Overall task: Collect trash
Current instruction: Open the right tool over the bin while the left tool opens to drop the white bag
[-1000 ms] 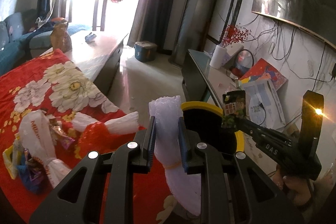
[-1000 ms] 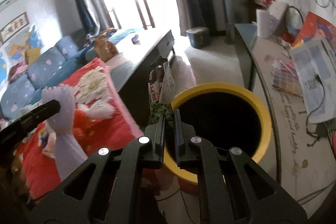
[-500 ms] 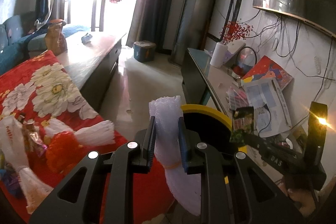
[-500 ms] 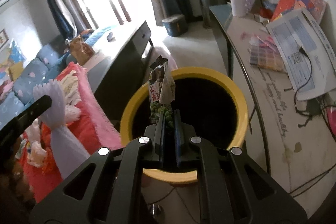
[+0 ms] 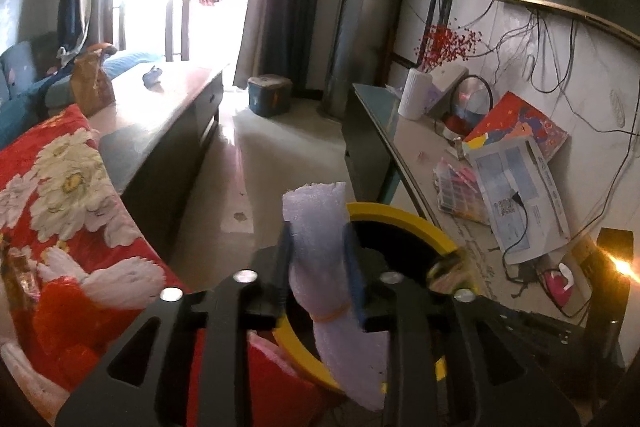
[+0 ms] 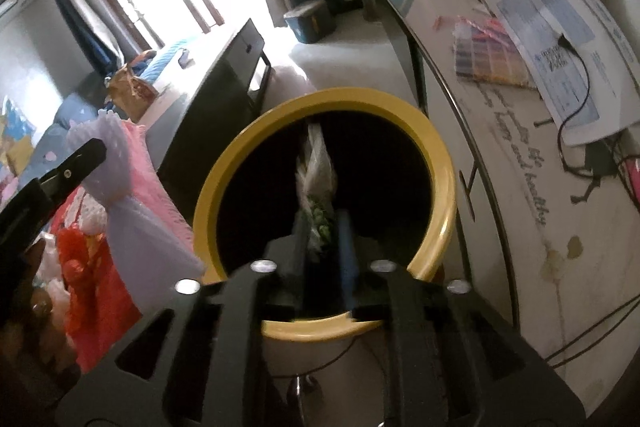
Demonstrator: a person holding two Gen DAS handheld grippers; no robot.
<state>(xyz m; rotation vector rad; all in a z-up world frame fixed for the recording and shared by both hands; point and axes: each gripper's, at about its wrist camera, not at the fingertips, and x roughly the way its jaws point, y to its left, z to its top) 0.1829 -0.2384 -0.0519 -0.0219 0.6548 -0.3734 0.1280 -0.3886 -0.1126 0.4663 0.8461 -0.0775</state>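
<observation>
Trash was what both my claws carried to the yellow-rimmed bin (image 6: 438, 163). My right claw (image 6: 322, 227) hung over the dark mouth so the snack wrapper (image 6: 316, 167) would fall inside; its jaws had just been opening, with the wrapper between them, apparently loose. My left claw (image 5: 320, 247) stood at the near rim with the foam roll (image 5: 320, 227) upright between its pads; those jaws had also just been opening, and I could not tell whether they gripped. The mouth looked wide, but the red blanket (image 5: 60, 227) and cluttered surface (image 6: 520, 155) crowded either side.
</observation>
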